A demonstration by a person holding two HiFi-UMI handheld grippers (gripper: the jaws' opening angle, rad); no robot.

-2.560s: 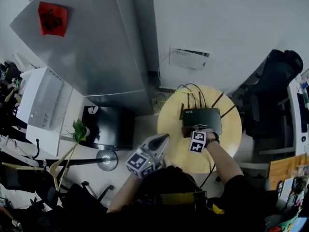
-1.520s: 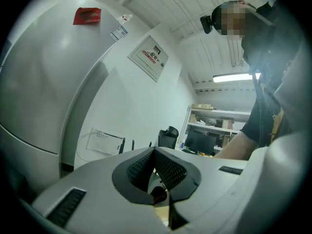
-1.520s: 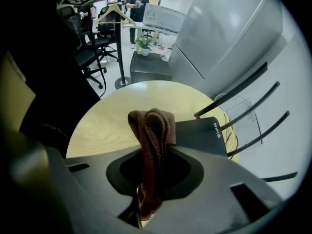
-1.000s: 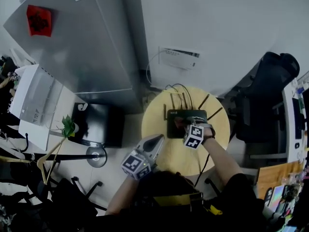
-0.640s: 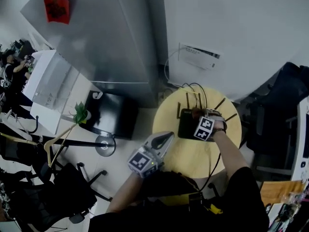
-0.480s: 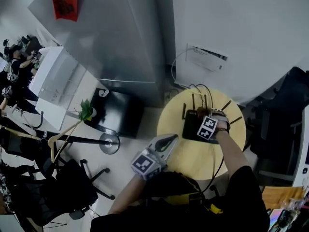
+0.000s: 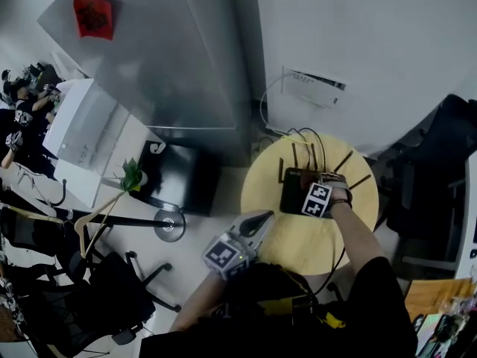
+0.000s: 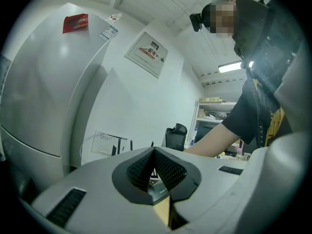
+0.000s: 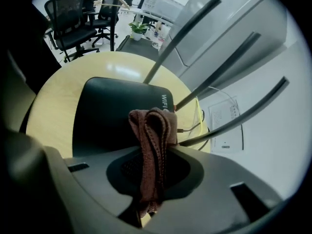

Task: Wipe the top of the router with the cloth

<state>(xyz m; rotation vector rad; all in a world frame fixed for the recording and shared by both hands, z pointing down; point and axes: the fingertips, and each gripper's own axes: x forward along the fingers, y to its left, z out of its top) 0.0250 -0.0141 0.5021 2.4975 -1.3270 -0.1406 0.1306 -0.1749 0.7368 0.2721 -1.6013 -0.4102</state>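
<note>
A black router (image 7: pixel 295 192) (image 9: pixel 114 113) with several thin antennas stands on a round yellow table (image 7: pixel 350 230). My right gripper (image 7: pixel 326 183) (image 9: pixel 153 133) is over the router's right part, shut on a folded brown cloth (image 9: pixel 152 150) that hangs down onto the router's top. My left gripper (image 7: pixel 257 221) (image 8: pixel 155 167) is held off the table's left edge, above the floor, jaws shut with nothing between them. A strip of the router and the yellow table shows under the left jaws.
A grey fridge (image 7: pixel 164 58) stands behind the table, beside a white wall with a socket box (image 7: pixel 314 88). Cables (image 7: pixel 287 136) run from the router's back. A black box (image 7: pixel 177 185), a potted plant (image 7: pixel 130 179), and office chairs (image 7: pixel 119 289) are on the left.
The right gripper with the cloth has stayed on the router, shifting slightly from its middle toward its right side. The left gripper has kept still by the table's left edge. The head camera has swayed.
</note>
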